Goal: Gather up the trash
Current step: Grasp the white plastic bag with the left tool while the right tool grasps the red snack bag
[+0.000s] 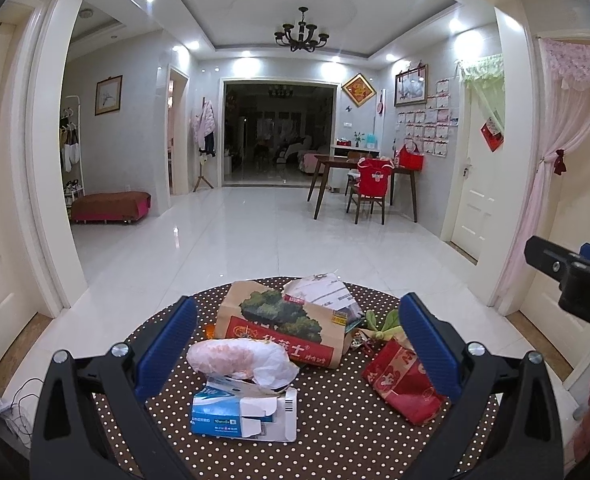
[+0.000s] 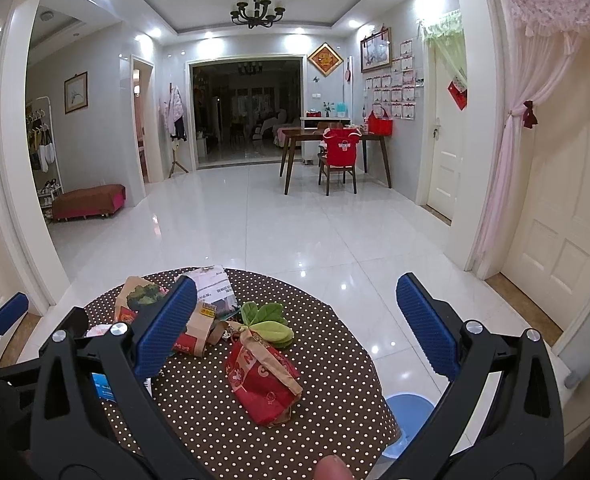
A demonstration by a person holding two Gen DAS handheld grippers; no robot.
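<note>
Both left tongs [image 1: 299,350] and right tongs [image 2: 297,330] are held apart over trash littering the counter [image 2: 335,420]: wrapper [image 2: 261,380] ahead of the right, tissue [image 1: 239,356] between the left; light scraps could be knocked off.

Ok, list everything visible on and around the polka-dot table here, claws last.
table: one, brown with white dots, foreground
brown paper bag: one, tree print, table centre
tissue box: one, blue-white, torn, near edge
white wad: one, pinkish, on the tissue box
red wrapper: one, crumpled, right side
green leaves: one bunch, behind the wrapper
blue bin: one, floor, right of table
left claw: open
right claw: open
</note>
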